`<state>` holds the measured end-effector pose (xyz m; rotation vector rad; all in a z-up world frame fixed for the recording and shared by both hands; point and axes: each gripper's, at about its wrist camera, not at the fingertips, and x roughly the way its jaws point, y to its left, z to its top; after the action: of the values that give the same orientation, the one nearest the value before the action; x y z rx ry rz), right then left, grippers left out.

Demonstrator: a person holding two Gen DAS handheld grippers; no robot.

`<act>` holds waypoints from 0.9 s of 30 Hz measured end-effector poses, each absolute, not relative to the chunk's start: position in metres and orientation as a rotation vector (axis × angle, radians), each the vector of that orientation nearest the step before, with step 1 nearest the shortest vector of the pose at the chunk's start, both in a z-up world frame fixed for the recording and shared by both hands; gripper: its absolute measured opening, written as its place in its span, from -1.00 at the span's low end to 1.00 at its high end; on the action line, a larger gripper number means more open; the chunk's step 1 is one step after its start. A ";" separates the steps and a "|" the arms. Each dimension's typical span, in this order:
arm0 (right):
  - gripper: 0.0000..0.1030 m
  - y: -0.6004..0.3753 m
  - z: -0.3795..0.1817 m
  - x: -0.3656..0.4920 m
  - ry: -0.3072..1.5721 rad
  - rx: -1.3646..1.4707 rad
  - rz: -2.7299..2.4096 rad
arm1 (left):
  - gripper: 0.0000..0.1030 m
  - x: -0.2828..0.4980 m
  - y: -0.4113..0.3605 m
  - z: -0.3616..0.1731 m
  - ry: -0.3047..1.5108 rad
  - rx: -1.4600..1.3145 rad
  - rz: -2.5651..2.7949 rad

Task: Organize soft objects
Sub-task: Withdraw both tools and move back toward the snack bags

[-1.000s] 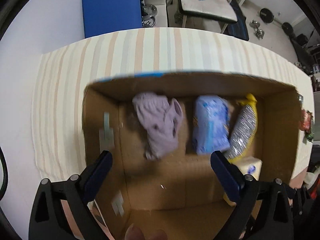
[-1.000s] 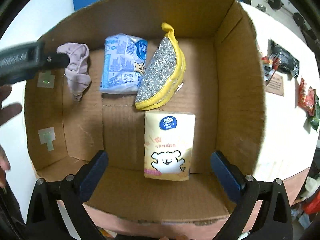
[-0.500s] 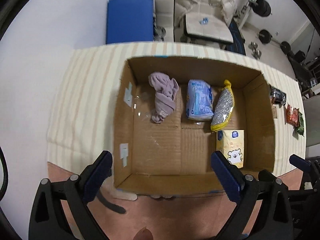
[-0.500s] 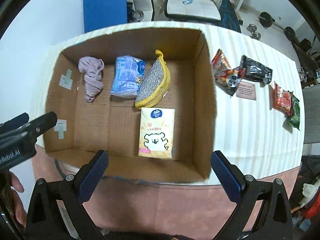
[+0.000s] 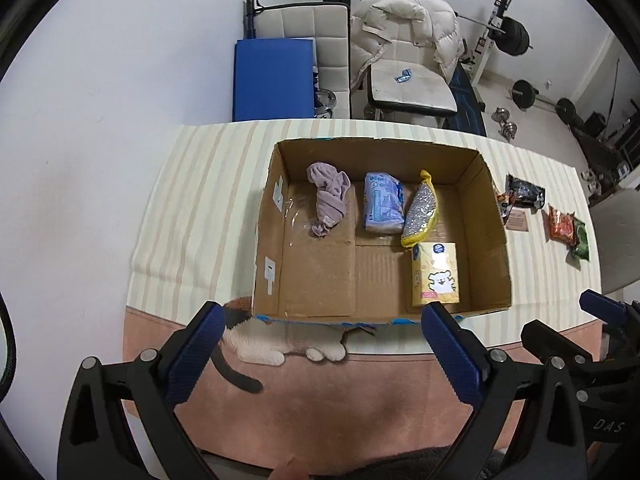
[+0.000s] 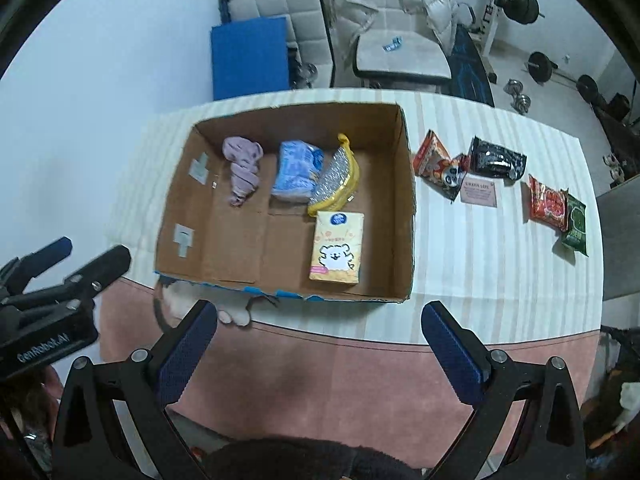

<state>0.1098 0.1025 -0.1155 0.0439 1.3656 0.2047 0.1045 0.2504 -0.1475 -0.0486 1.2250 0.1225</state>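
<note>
Looks near done: cloth [image 5: 329,196], blue pack [image 5: 382,208], scrubber [image 5: 421,210], tissue pack [image 5: 436,274] in box [image 5: 494,240]; left gripper [image 5: 320,354] and right gripper [image 6: 318,346] spread wide, holding nothing, snack packets [image 6: 496,184] outside

Home gym: barbell rack [image 5: 505,30], dumbbells [image 5: 505,123].

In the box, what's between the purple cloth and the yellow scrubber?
The blue tissue pack lies between purple cloth and yellow scrubber, touching the scrubber; both views show it.

We hold both tongs side by side, raised and angled downward. Our left tongs [image 5: 320,334] are spread wide with nothing between the blue pads; our right tongs [image 6: 320,334] gape equally wide, likewise empty.
</note>
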 end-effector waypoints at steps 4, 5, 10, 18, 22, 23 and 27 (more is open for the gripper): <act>1.00 0.098 -0.103 0.109 1.348 0.069 0.238 | 0.96 0.102 0.242 -0.141 1.224 -0.076 0.124; 1.00 0.093 -0.099 0.110 1.342 0.081 0.240 | 0.96 0.101 0.239 -0.139 1.223 -0.072 0.122; 1.00 0.054 -0.091 0.121 1.331 0.145 0.207 | 0.96 0.124 0.199 -0.123 1.197 -0.037 0.067; 1.00 -0.089 -0.088 0.148 1.302 0.296 -0.025 | 0.96 0.205 0.085 -0.134 1.280 -0.147 -0.151; 1.00 -0.167 -0.101 0.159 1.301 0.335 -0.157 | 0.96 0.266 0.013 -0.189 1.457 -0.286 -0.243; 1.00 -0.193 -0.108 0.162 1.307 0.347 -0.196 | 0.96 0.275 0.002 -0.199 1.473 -0.278 -0.231; 1.00 -0.267 -0.142 0.176 1.343 0.386 -0.297 | 0.96 0.329 -0.041 -0.267 1.598 -0.332 -0.140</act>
<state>0.1763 -0.2669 -0.1416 0.3857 1.3427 -0.2974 0.3291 -0.0407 -0.2668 -0.3322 1.5982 -0.1401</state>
